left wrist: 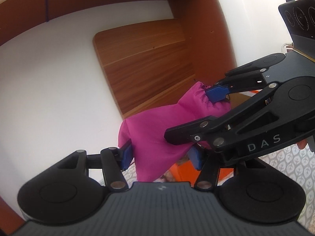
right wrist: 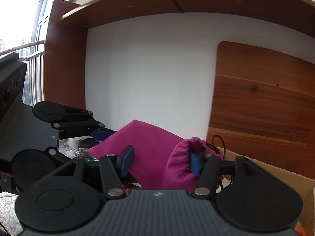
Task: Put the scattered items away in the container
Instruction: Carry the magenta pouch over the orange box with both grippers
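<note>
Hanging in mid-air between both tools, the magenta drawstring pouch [left wrist: 155,135] fills the lower middle of the left wrist view. The left gripper [left wrist: 160,156] has its blue pads [left wrist: 126,155] clamped on the pouch's closed bottom end, one at about 8 o'clock of the cloth and the other at about 5 o'clock, with the fabric pinched between them. From 3 o'clock the right gripper [left wrist: 204,118] reaches in and grasps the gathered mouth of the pouch, its upper blue pad lying at the ruffled rim at about 1 o'clock of the cloth. Behind stand a white wall [left wrist: 49,82] and a wooden panel [left wrist: 145,63]; a leaf-patterned cloth [left wrist: 283,165] shows at 4 o'clock, and an orange edge [left wrist: 185,171] sits just under the pouch.

Seen from the right wrist, the right gripper [right wrist: 161,161] grips the pouch [right wrist: 155,147] at its gathered opening: the pad at 3 o'clock sits inside the rolled rim, the other presses the outer cloth at 9 o'clock. The left gripper [right wrist: 102,133] enters from 9 o'clock and is closed on the far corner. A black cord [right wrist: 218,143] trails at the mouth. At 4 o'clock lies an open cardboard box [right wrist: 295,179], just beside the pouch's mouth.
</note>
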### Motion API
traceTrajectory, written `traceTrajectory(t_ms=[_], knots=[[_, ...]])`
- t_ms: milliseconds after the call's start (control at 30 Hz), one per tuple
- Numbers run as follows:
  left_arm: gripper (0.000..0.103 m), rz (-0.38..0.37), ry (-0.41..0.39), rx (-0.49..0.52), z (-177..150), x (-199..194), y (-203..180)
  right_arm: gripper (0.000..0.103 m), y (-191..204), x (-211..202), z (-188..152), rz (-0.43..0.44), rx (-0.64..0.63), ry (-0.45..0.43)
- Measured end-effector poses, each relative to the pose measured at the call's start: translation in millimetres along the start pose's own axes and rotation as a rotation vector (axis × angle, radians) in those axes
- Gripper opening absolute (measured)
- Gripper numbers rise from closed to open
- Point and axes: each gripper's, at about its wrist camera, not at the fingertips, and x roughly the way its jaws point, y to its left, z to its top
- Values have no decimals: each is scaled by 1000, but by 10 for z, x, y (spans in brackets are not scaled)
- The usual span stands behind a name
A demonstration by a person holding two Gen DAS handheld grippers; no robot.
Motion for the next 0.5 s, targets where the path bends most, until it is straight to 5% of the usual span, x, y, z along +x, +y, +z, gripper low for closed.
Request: traceTrajectory(t_ms=[500], knots=[[56, -101, 24, 26, 513, 1051, -813, 57, -1087, -180, -316, -204, 139, 27]])
